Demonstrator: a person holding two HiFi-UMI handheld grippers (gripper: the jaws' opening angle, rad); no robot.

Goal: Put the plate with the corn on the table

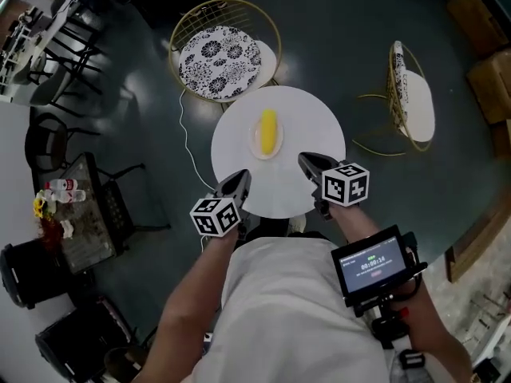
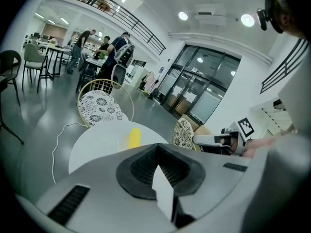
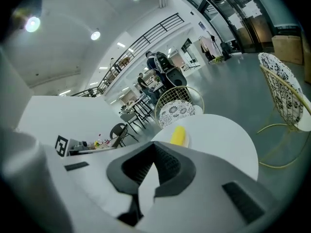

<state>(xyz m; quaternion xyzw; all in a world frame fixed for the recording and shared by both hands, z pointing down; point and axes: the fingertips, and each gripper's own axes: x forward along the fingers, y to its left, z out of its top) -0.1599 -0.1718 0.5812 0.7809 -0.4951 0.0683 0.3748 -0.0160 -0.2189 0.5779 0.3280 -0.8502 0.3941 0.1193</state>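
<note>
We look down on a dark grey floor (image 1: 343, 22) with a round white table (image 1: 311, 130) at the middle of the head view. Behind its far edge stands a gold wire chair (image 1: 219, 61) with a black-and-white patterned cushion, and a second chair of the same kind (image 1: 411, 94) stands off to the right, turned side-on. A thin white cable (image 1: 185, 126) runs over the floor beside the table's left edge. The left gripper (image 1: 241, 178) and the right gripper (image 1: 306, 161) hang over the near part of the tabletop, apart from each other and both pointing toward the middle. In each gripper view we find the jaws closed together with nothing between them. A small screen (image 1: 373, 263) is strapped by the right forearm. The plate (image 1: 267, 155) sits flat on the table, a little left of centre and beyond both gripper tips, touched by neither. On it lies the yellow corn (image 1: 268, 130), lengthwise away from us.
</note>
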